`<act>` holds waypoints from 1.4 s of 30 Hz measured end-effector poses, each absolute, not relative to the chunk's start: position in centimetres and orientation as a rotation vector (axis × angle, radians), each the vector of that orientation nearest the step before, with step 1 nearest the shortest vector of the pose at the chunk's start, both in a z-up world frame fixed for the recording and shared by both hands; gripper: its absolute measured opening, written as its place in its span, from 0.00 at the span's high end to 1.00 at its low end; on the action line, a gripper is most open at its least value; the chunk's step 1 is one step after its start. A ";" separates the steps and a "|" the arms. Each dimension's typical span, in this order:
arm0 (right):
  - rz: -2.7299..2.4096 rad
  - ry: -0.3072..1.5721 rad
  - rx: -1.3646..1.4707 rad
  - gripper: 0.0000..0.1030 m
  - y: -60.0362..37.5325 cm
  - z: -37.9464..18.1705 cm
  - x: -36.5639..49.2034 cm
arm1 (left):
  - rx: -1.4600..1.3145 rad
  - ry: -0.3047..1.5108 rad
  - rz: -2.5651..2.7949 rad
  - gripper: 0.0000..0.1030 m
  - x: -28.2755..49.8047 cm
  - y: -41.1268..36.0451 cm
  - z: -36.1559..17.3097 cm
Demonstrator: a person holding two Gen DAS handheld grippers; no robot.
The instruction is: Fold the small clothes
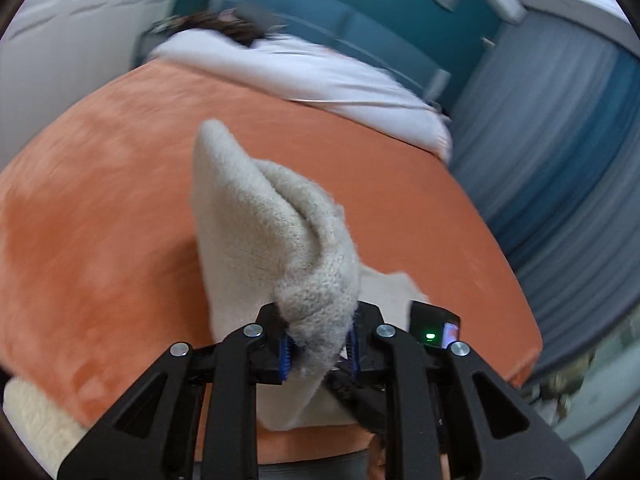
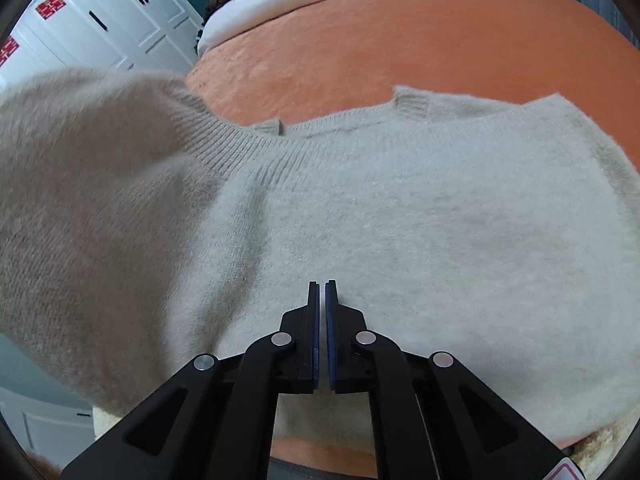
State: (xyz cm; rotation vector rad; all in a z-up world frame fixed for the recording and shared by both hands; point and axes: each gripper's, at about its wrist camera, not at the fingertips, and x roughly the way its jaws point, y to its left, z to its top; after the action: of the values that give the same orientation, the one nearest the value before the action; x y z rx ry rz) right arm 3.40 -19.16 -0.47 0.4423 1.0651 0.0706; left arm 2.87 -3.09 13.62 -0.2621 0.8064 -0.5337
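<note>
A fuzzy beige knit sweater (image 2: 400, 220) lies spread on the orange bed cover (image 2: 400, 40). My left gripper (image 1: 318, 344) is shut on a bunched fold of the sweater (image 1: 272, 232) and holds it lifted above the bed. In the right wrist view that lifted part hangs at the left, blurred. My right gripper (image 2: 322, 300) is shut and empty, its tips just above the flat middle of the sweater. The right gripper's body also shows at the lower right of the left wrist view (image 1: 436, 328), with a green light.
A white duvet (image 1: 320, 76) and a dark-haired person's head lie at the far end of the bed. Grey-blue curtains (image 1: 560, 160) hang to the right. White wardrobe doors (image 2: 100, 20) stand at the left. A cream fleece (image 1: 36, 412) lies at the bed's near left corner.
</note>
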 end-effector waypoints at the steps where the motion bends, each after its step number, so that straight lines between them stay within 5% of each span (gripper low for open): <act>1: 0.062 1.042 0.445 0.95 -20.4 0.4 2.5 | -0.230 0.807 -0.569 0.81 2.5 -5.1 13.7; 9: -0.179 1.015 0.563 0.88 -32.7 0.8 -6.9 | 0.054 1.087 -0.659 0.73 0.6 -19.0 1.8; 12: -0.173 0.982 0.596 0.83 -34.3 1.6 -9.6 | 0.075 1.011 -0.689 0.42 -1.8 -18.1 2.1; 14: -0.134 0.951 0.627 0.61 -34.3 2.2 -10.3 | 0.126 0.955 -0.679 0.22 -3.2 -16.9 3.3; 16: -0.077 0.932 0.666 0.45 -34.2 2.5 -9.7 | 0.169 0.927 -0.624 0.13 -3.8 -15.1 3.8; 19: 0.034 0.938 0.746 0.37 -32.8 2.5 -7.7 | 0.228 0.935 -0.544 0.12 -3.9 -12.5 2.9; 27: 0.098 1.072 0.700 0.38 -27.4 0.8 -0.4 | 0.262 1.043 -0.382 0.12 -1.7 -8.2 -1.8; 30: 0.076 1.078 0.604 0.74 -26.0 1.6 1.1 | 0.253 1.080 -0.379 0.27 -0.4 -7.9 -2.6; 32: 0.121 0.983 0.572 0.79 -25.9 4.3 0.6 | 0.188 1.126 -0.398 0.68 0.6 -8.0 -2.6; 34: 0.185 0.846 0.593 0.82 -27.0 7.6 -1.0 | 0.108 1.137 -0.392 0.86 1.2 -7.3 -1.9; 38: 0.117 0.713 0.592 0.82 -30.8 10.7 -4.9 | 0.091 1.104 -0.450 0.91 1.4 -8.1 -0.4; 42: -0.146 0.985 0.539 0.83 -35.2 0.2 -5.3 | 0.125 1.151 -0.467 0.91 1.1 -10.4 -1.6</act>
State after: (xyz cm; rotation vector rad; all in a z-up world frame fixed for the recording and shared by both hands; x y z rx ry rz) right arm -5.35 -35.19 0.24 0.5392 0.9854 -0.1455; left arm 1.08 -10.35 -1.57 0.1254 1.1513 -0.4673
